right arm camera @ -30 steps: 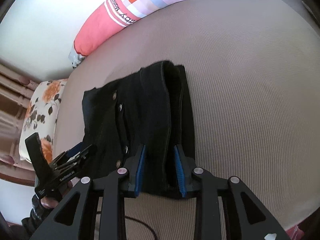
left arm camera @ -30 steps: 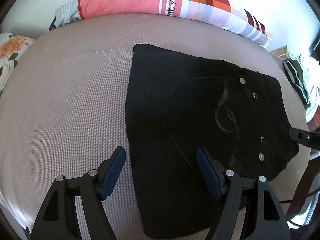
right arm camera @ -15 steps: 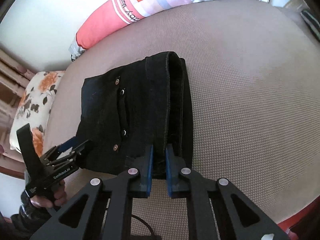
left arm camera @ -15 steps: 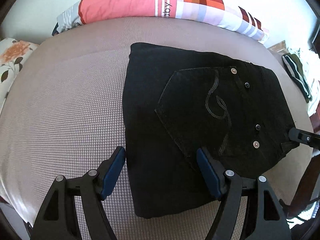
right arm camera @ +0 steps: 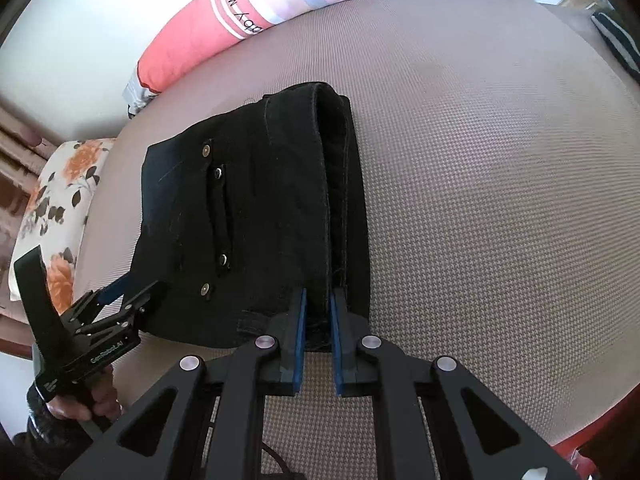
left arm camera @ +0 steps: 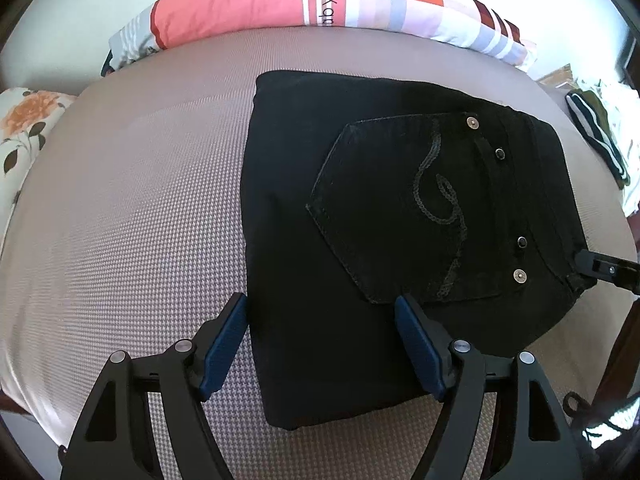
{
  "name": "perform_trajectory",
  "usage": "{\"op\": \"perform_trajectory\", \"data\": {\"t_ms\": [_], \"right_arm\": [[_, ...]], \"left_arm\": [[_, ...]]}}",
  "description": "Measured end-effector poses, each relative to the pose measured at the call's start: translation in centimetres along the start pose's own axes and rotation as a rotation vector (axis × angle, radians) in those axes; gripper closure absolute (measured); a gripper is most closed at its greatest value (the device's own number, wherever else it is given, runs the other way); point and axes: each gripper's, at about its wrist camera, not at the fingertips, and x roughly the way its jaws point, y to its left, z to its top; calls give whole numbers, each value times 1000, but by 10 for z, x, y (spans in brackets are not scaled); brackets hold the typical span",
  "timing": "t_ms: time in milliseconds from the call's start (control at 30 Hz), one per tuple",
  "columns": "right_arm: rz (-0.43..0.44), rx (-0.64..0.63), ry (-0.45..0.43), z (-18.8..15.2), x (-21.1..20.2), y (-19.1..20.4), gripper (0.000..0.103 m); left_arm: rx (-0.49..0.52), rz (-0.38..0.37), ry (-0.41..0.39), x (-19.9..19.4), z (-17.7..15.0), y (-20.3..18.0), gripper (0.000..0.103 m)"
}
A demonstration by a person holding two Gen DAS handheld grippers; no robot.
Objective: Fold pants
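Observation:
Black pants (left arm camera: 360, 216) lie folded into a compact rectangle on the beige bed, back pocket with stitched swirl and rivets facing up. My left gripper (left arm camera: 322, 340) is open and empty, its blue pads straddling the near left part of the bundle just above it. In the right wrist view my right gripper (right arm camera: 318, 320) is shut on the waistband edge of the pants (right arm camera: 248, 216) at the near end. The left gripper (right arm camera: 120, 304) shows there at the pants' left corner. The right gripper's tip (left arm camera: 600, 266) shows at the right edge of the left wrist view.
A long pink and checked bolster pillow (left arm camera: 304, 4) lies along the far edge of the bed. A floral pillow (left arm camera: 24, 132) sits at the left. Other clothes (left arm camera: 600, 140) lie at the far right. Bare beige mattress (right arm camera: 500, 200) spreads right of the pants.
My right gripper closed from open onto the pants' waistband edge. The left gripper drew back slightly, so more of the flattened folded bundle shows.

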Motion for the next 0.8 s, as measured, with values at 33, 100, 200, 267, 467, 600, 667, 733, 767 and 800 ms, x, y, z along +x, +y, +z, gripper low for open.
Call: {"op": "perform_trajectory", "data": {"t_ms": [33, 100, 200, 267, 467, 600, 667, 733, 767, 800], "right_arm": [[3, 1, 1, 0, 0, -1, 93], [11, 13, 2, 1, 0, -3, 93], [21, 20, 5, 2, -1, -4, 92], [27, 31, 7, 2, -2, -6, 90], [-6, 18, 2, 3, -4, -3, 81], [-13, 23, 3, 5, -4, -4, 74], [-22, 31, 6, 6, -4, -5, 68], [-18, 34, 6, 8, -5, -5, 67], [-15, 32, 8, 8, -6, -4, 66], [-12, 32, 7, 9, -5, -4, 65]], "left_arm": [[-4, -1, 1, 0, 0, 0, 27], [-6, -2, -1, 1, 0, 1, 27], [-5, 3, -5, 1, -2, 0, 26], [-7, 5, -5, 1, -2, 0, 25], [-7, 14, -11, 1, -3, 0, 23], [-9, 20, -16, 1, -4, -1, 23], [-7, 24, -18, 1, -4, -1, 23], [-5, 26, -19, 0, -4, -2, 23], [-6, 27, -19, 0, -4, -2, 23], [-6, 27, -18, 0, -4, -1, 22]]}}
